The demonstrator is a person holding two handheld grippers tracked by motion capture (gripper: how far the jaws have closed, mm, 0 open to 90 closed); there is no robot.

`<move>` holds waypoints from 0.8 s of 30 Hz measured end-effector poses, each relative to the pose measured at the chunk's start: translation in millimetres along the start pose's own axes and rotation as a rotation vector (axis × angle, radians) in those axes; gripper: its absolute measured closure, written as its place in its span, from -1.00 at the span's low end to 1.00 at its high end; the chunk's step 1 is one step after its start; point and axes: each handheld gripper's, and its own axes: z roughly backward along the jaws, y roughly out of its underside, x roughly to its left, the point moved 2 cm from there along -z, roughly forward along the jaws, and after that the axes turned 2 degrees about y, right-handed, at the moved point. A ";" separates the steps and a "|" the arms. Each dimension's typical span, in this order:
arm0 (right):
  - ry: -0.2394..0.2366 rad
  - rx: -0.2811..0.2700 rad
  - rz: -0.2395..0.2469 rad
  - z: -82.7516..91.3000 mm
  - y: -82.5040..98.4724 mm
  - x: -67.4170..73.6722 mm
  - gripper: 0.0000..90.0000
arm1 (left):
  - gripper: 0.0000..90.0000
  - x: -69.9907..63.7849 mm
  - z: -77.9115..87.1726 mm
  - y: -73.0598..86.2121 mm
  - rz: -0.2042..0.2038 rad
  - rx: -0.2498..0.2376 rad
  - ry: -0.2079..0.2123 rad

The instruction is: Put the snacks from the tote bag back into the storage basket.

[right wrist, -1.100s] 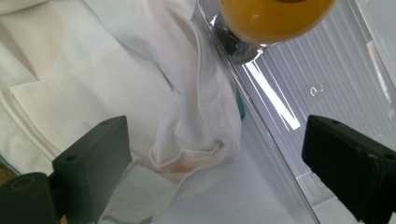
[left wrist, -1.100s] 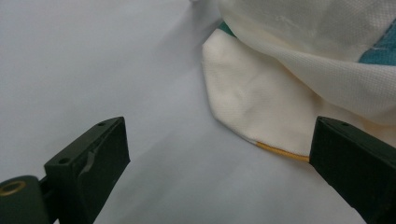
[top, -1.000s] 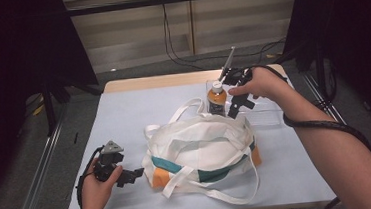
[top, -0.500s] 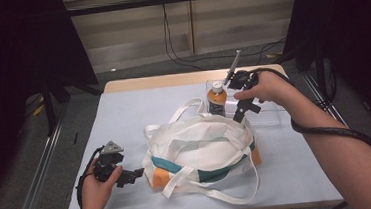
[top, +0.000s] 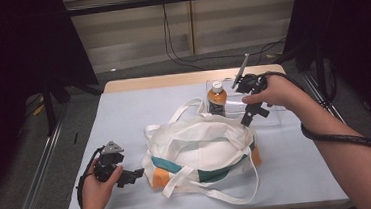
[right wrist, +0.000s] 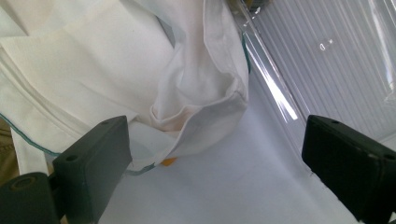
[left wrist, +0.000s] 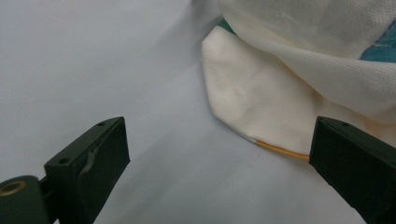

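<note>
**Open jaws at both ends of a slack bag**

The pale blue tabletop (top: 124, 119) carries everything; across its middle lies the cream canvas tote bag with teal and orange panels (top: 202, 146), slumped and half open, its long white straps (top: 215, 195) looping toward the near edge; beyond it, at the far right, sits a clear plastic tray (top: 274, 113), with an orange-labelled bottle with a white cap (top: 217, 99) standing at the tray's left end, just behind the bag's rim.

The right gripper (top: 250, 115) hangs over the bag's far right corner, its jaws spread wide and empty; in the right gripper view the folded cream corner (right wrist: 205, 116) lies between them, untouched, with the tray's ridged wall (right wrist: 327, 70) close beside. The left gripper (top: 131, 176) rests low on the tabletop just off the bag's left end, jaws likewise released, the cream hem (left wrist: 252, 102) ahead of them.

Risks, as I judge them: the right jaws could pinch only the outer fold, so the mouth stays collapsed; a sideways drift could knock the tray or topple the bottle; the loose straps could snag a jaw; lifting one end alone would drag the limp bag.
</note>
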 end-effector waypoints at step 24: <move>-0.009 -0.011 -0.030 -6.3 38.8 -0.4 -0.82 | -0.90 -0.2 -2.9 0.0 0.003 -0.014 -0.015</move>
